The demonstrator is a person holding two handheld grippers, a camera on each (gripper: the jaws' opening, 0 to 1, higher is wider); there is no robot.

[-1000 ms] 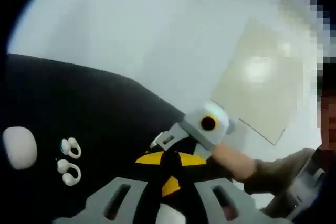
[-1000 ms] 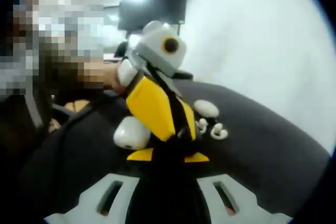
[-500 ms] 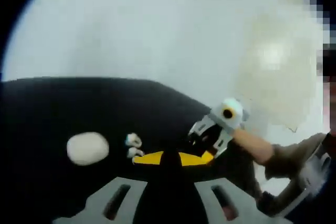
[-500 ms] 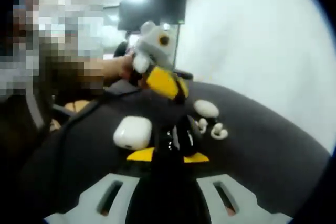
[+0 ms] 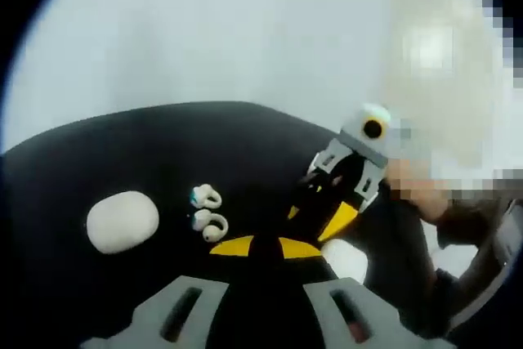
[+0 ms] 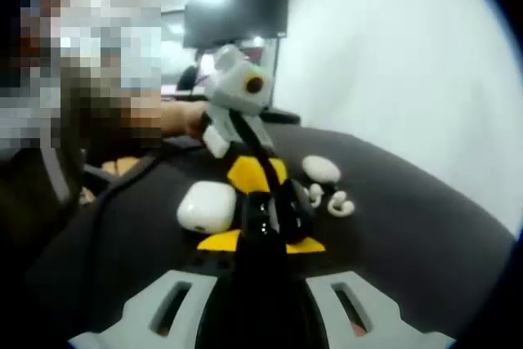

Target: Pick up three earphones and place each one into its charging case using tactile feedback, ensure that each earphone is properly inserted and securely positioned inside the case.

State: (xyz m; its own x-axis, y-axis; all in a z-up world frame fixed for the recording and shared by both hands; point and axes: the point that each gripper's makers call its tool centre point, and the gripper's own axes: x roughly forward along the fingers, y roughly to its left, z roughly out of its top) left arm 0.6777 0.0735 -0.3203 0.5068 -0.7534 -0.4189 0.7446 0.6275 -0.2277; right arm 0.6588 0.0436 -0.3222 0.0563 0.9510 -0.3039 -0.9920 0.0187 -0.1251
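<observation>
**Left gripper view.** You see the black table (image 5: 163,145) with its curved far edge running against a pale wall. At the left lies the oval case (image 5: 122,221), lid down, with bare table all round it. Just right of it sit 2 earphones (image 5: 204,196) (image 5: 214,227), close together, apart from the case and just ahead of the left gripper (image 5: 261,244). Its yellow tips stand near each other; you cannot tell whether they are clenched or released. Compared with 0.5 s ago, the right gripper (image 5: 327,212) is tilted lower, tips toward the table, and a second white case (image 5: 347,259) is now in sight beside your own right jaw, partly cut off by it. The far right is blurred.

**Right gripper view.** The table and the things on it sit where they sat 0.5 s ago. The left gripper (image 6: 257,176) has come down from above; its yellow jaw now hangs just behind the rounded white case (image 6: 207,206). A glossy dark shape at the tips of the right gripper (image 6: 261,241) is hard to make out, so you cannot tell whether the jaws grasp anything. To the right, both earphones and the oval case (image 6: 321,169) lie in a group, with open table beyond to the edge. No earphone sits in a case.
</observation>
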